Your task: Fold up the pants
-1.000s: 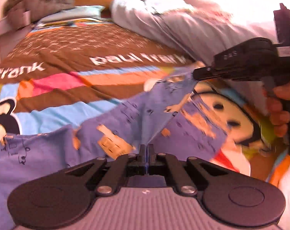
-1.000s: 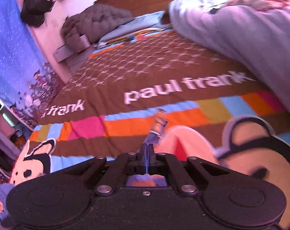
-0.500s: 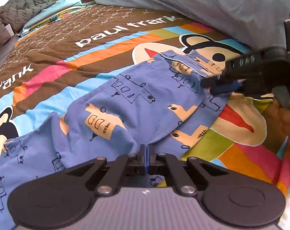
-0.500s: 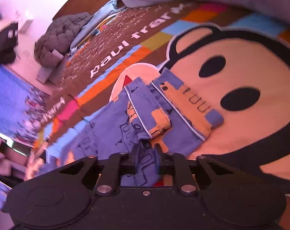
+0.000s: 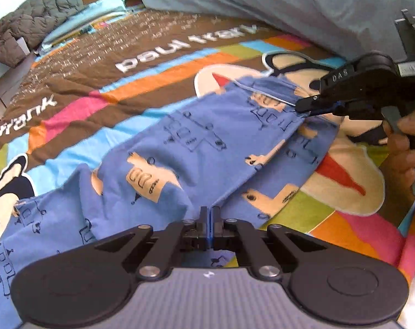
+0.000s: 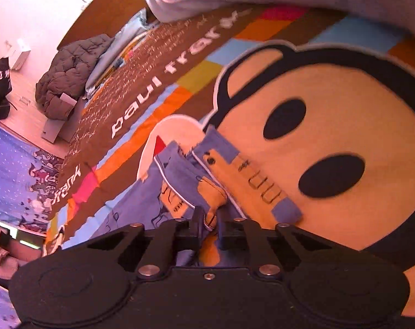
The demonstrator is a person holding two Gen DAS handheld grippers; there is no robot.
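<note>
Blue pants (image 5: 196, 148) with orange and black cartoon print lie stretched across the colourful bedspread (image 5: 141, 82). My left gripper (image 5: 209, 213) is shut on a fold of the pants at the near edge. My right gripper (image 5: 303, 107) shows at the right of the left wrist view, clamped on the pants' hem end. In the right wrist view the right gripper (image 6: 209, 220) has its jaws a little apart with the hem cloth (image 6: 207, 186) bunched between them, low over the monkey face print (image 6: 317, 148).
A grey-blue duvet (image 5: 303, 2) is heaped along the far side of the bed. A dark quilted jacket (image 5: 29, 19) lies at the far left corner by a light blue pillow (image 5: 97, 13). A wooden headboard (image 6: 119, 8) stands behind.
Both grippers came down from above the bed, laying the pants flat on the bedspread. The right gripper's jaws have spread slightly around the hem.
</note>
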